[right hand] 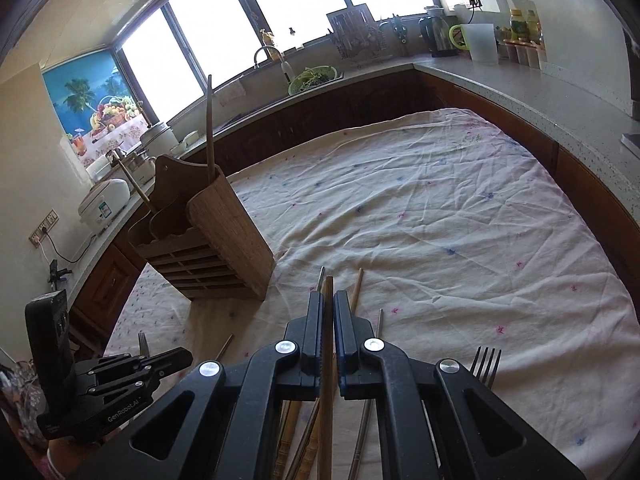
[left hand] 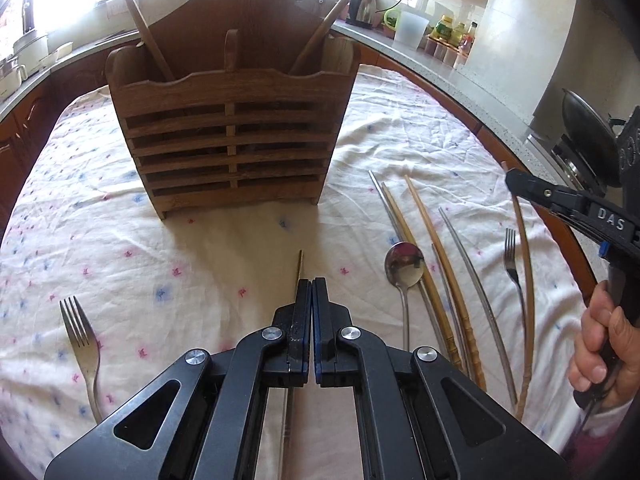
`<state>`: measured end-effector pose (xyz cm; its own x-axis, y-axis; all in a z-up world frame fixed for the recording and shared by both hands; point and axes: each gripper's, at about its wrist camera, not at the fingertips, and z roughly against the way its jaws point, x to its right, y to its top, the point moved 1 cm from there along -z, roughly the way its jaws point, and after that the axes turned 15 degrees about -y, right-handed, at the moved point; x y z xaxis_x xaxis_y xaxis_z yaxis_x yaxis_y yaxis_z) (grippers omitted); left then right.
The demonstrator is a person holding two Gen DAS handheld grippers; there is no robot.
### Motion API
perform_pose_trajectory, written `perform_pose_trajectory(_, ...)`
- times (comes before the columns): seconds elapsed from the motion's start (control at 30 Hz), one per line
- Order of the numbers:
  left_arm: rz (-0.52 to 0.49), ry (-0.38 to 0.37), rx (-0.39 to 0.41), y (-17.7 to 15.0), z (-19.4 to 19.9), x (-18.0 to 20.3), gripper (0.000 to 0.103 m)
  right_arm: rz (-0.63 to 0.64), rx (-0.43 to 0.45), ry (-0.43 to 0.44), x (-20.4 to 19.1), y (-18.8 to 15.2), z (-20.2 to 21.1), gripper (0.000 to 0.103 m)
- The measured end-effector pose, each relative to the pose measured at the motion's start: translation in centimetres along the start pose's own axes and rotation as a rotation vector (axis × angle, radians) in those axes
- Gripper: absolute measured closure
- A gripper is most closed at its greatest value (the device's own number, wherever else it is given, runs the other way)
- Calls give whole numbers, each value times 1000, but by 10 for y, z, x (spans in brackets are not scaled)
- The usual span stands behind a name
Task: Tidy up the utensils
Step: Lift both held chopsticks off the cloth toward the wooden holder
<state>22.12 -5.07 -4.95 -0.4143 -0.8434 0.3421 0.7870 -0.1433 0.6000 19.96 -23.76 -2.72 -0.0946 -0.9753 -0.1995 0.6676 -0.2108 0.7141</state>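
The wooden utensil holder [left hand: 230, 136] stands upright on the cloth-covered worktop [left hand: 420, 128], with two wooden handles sticking out of it. In front of it, the left hand-held gripper [left hand: 311, 284] is clamped on a thin chopstick [left hand: 300, 264]. To the holder's right lie chopsticks, a spoon [left hand: 404, 266] and a fork [left hand: 511, 256]; there the right hand-held gripper [right hand: 328, 300] is clamped on a bamboo chopstick [right hand: 329, 286].

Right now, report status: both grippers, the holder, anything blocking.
Left gripper shut on thin chopstick. Right gripper shut on wooden chopstick. Wooden holder upright, path clear.
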Motion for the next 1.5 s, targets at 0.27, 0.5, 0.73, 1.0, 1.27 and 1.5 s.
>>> perform_pose_trajectory(0.27, -26, 45, -87, 2, -30, -6, 85, 0, -6, 20, -2, -13, 9, 98)
perform_pose_trajectory(0.5, -130, 79, -111, 5, -46, 4, 99, -9, -11, 31, -4, -17, 9, 98)
perform_pose_trajectory(0.73, -105, 18, -54, 1, -18, 6, 100, -2, 14, 51, -13, -13, 20, 98)
perform_pose_trajectory(1.0, -64, -62, 130, -3, 66, 10, 100, 11, 81, 81, -27, -4, 50, 98)
perform_pose_trajectory(1.27, -56, -81, 253, -9, 124, 13, 100, 36, 147, 108, -43, 2, 80, 98)
perform_pose_trajectory(1.5, -51, -94, 334, -17, 164, 13, 100, 49, 200, 134, -50, 7, 103, 98)
